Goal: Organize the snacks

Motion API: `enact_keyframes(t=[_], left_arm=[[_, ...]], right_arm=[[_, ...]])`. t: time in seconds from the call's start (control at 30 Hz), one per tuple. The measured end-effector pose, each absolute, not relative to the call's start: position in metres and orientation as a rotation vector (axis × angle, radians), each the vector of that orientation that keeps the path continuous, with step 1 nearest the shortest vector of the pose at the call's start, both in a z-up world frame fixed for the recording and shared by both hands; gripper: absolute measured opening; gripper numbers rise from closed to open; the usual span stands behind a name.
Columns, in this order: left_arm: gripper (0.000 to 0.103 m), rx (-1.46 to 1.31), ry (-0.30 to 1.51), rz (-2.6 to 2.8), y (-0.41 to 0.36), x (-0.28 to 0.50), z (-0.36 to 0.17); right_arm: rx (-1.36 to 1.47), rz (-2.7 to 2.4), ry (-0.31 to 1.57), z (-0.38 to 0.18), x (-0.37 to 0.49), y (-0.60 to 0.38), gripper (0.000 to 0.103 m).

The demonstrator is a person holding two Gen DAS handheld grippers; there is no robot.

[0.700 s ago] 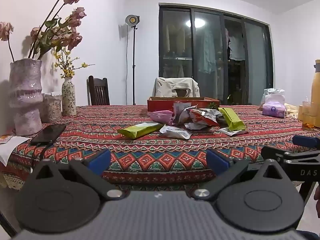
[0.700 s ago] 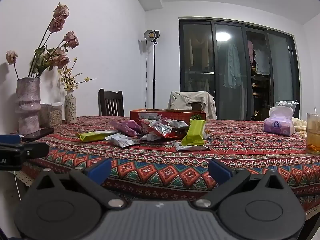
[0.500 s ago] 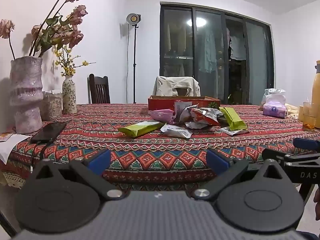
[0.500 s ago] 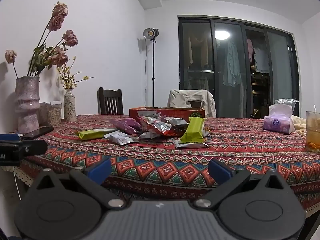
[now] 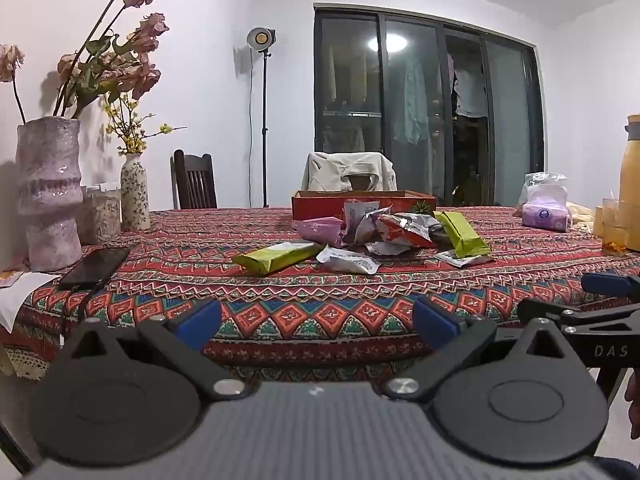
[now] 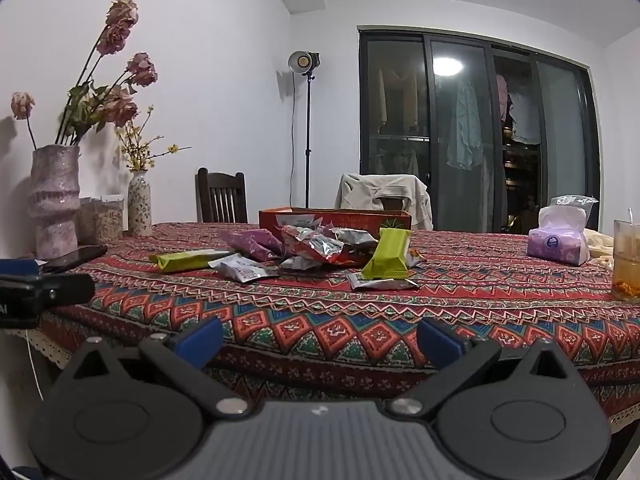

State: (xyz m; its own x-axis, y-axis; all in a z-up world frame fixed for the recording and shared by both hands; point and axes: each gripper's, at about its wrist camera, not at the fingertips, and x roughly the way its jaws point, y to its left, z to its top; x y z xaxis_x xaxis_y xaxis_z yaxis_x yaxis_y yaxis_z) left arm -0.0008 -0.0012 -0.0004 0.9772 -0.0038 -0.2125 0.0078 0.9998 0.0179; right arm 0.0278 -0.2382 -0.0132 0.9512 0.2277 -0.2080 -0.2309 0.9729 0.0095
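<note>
A heap of snack packets [image 5: 384, 232] [image 6: 312, 246] lies mid-table in front of a low red box [image 5: 364, 202] [image 6: 334, 216]. Among them are a flat green pack [image 5: 276, 258] [image 6: 192, 260], a tilted green pack [image 5: 464, 234] [image 6: 390, 258], a purple pack [image 5: 320, 228] [image 6: 254, 242] and silver sachets [image 5: 348, 260] [image 6: 244, 270]. My left gripper [image 5: 316, 322] is open and empty, short of the table's near edge. My right gripper [image 6: 320, 340] is likewise open, empty and well back from the snacks.
The patterned tablecloth [image 5: 320, 292] covers the table. On the left stand a large vase [image 5: 46, 196], a small vase [image 5: 134, 196] and a dark phone [image 5: 96, 266]. A purple tissue pack [image 6: 560, 240], a glass [image 6: 628, 264] and a yellow bottle [image 5: 630, 176] are at right. Chairs stand behind.
Both views have tilted up a little, so the table sits lower in frame. The snacks have not moved and both grippers stay open.
</note>
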Motion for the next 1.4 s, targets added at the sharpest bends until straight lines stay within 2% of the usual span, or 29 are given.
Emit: enact_keyframes(t=[1.4], left_arm=[[0.103, 0.031, 0.216, -0.007, -0.0016, 0.0003, -0.0010]], right_arm=[[-0.038, 0.237, 0.222, -0.0153, 0.0277, -0.2349, 0.103]])
